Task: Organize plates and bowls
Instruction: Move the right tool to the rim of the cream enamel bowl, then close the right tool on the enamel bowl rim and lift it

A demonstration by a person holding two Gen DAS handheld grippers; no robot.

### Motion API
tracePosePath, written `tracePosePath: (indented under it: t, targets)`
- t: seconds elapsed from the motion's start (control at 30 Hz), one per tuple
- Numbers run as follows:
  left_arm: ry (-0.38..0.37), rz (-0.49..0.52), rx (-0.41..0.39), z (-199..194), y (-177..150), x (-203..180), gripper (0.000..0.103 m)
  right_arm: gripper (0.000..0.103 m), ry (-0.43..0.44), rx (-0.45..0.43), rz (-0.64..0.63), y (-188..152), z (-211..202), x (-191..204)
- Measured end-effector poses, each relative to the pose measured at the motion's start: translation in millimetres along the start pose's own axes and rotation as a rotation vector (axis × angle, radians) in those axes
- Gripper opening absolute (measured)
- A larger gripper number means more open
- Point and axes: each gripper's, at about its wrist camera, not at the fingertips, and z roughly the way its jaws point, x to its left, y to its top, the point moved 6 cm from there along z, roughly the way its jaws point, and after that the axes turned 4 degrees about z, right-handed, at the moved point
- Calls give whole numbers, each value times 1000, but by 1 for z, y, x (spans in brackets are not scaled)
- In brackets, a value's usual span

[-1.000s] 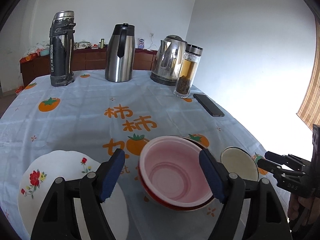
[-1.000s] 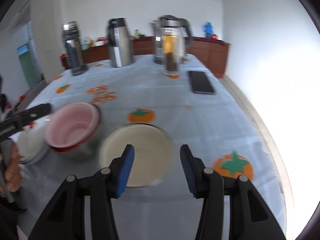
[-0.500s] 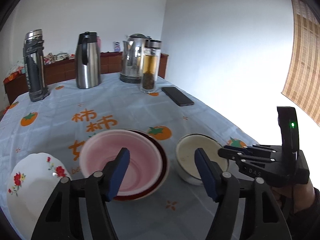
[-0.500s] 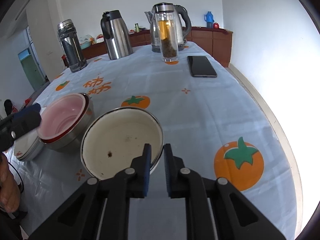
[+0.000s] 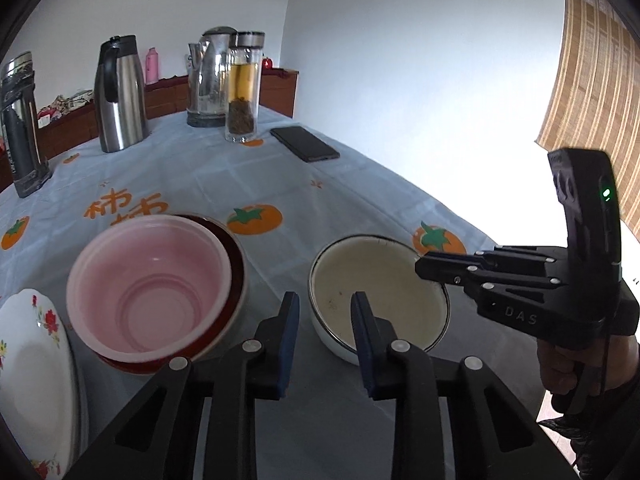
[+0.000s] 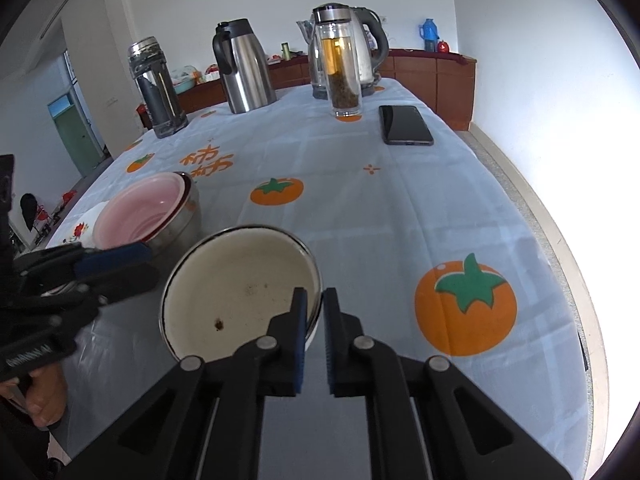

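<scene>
A white enamel bowl with a dark rim stands on the tablecloth. My right gripper is shut on its right rim; it also shows in the left wrist view. My left gripper has its jaws narrowed around the bowl's left rim, and I cannot tell if the pads touch it. A pink bowl sits nested in a red-rimmed metal bowl to the left. A white flowered plate lies at the far left.
At the back of the table stand a dark flask, a steel jug, an electric kettle and a glass tea bottle. A black phone lies to the right. The table edge runs along the right.
My right gripper closed on the white bowl's right rim. My left gripper swung right, away from the pink bowl, and narrowed its jaws at the white bowl's left rim.
</scene>
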Motion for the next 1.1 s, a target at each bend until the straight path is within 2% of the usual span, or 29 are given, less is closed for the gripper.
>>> tracePosePath:
  t: [0.13, 0.17, 0.2, 0.43, 0.73, 1.1]
  targets:
    - [-8, 6, 40, 10, -6, -5, 29, 7, 11, -1, 8, -2, -1, -3]
    - [-9, 9, 44, 12, -7, -6, 23, 7, 18, -3, 14, -2, -1, -3]
    - [4, 16, 45, 13, -7, -6, 22, 7, 26, -5, 21, -3, -2, -4]
    - [1, 6, 42, 13, -9, -3, 21, 7, 66, -11, 78, -1, -1, -7]
    - [17, -3, 12, 7, -6, 5, 14, 8, 51, -13, 75, 1, -1, 0]
    - [6, -53, -43, -11, 1, 18, 13, 9, 53, -48, 48, 11, -16, 21]
